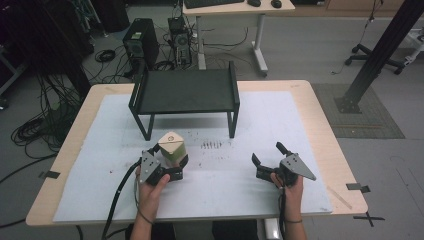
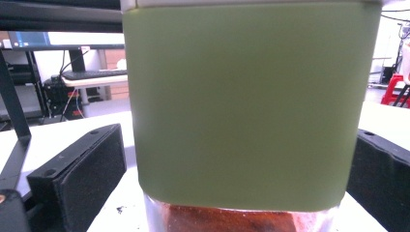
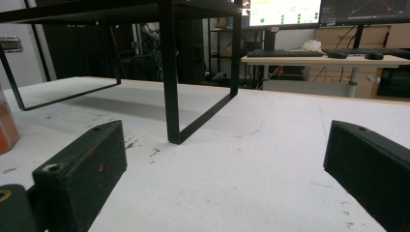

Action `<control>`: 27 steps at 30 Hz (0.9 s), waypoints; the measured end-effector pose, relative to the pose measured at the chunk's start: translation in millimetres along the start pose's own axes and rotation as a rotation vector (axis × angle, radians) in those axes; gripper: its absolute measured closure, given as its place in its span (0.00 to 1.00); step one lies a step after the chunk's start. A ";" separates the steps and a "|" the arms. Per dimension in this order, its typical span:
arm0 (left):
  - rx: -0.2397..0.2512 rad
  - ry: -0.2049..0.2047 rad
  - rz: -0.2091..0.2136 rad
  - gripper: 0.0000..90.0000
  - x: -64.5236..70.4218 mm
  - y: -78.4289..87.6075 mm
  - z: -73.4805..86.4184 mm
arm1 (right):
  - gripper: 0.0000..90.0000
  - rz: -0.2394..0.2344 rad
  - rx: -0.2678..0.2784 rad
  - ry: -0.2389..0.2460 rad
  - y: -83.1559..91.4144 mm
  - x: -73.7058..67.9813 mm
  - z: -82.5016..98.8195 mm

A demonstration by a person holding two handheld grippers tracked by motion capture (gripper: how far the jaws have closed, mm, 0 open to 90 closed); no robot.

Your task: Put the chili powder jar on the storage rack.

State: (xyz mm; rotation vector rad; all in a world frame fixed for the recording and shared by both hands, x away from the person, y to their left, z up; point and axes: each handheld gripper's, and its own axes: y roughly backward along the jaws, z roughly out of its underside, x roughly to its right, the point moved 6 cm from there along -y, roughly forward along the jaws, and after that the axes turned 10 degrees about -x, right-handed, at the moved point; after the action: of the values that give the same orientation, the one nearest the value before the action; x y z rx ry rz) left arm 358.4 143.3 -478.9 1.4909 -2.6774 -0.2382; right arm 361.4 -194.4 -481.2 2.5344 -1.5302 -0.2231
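Note:
A clear jar (image 1: 170,146) with an olive-green band, a tan lid and red-brown contents stands upright on the white mat (image 1: 280,120). My left gripper (image 1: 171,157) is open, one jaw on each side of the jar. In the left gripper view the jar (image 2: 246,106) sits very close between the two black pads (image 2: 92,169), with a thin gap showing at the left pad. My right gripper (image 1: 267,152) is open and holds nothing, to the right of the jar. In the right gripper view my right gripper (image 3: 227,154) faces bare mat, and the jar's edge (image 3: 6,128) shows at far left.
A low black metal shelf (image 1: 185,90) stands on the mat behind the jar; its near leg (image 3: 169,72) is just ahead of the right gripper. Dark crumbs (image 1: 212,145) dot the mat in front of it. Beyond the table are a desk (image 1: 235,9), computers and floor cables.

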 end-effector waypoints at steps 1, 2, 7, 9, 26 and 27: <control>0.000 0.001 0.000 0.00 -0.1 0.0 0.0 | 0.02 0.000 0.000 0.000 0.0 0.0 0.0; -0.001 0.003 0.000 0.00 -0.2 -0.1 0.0 | 0.02 0.000 0.000 0.000 0.0 0.0 0.0; -0.001 0.002 -0.001 0.00 -0.1 -0.1 0.0 | 0.02 0.000 0.007 -0.002 0.5 0.2 -0.1; -0.002 0.004 -0.002 0.00 -0.3 -0.2 0.0 | 0.02 -0.001 0.006 -0.001 0.4 0.0 -0.1; -0.004 0.007 -0.001 0.00 -0.5 -0.3 0.0 | 0.02 -0.006 -0.001 0.007 -0.1 -0.5 0.0; -0.004 0.008 -0.001 0.00 -0.6 -0.4 0.0 | 0.02 -0.006 0.000 0.007 -0.1 -0.6 -0.1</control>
State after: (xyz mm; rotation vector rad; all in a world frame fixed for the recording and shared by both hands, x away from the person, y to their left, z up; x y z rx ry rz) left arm 359.0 143.6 -479.0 1.4893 -2.6685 -0.2368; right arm 361.2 -193.9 -481.1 2.5372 -1.5207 -0.2143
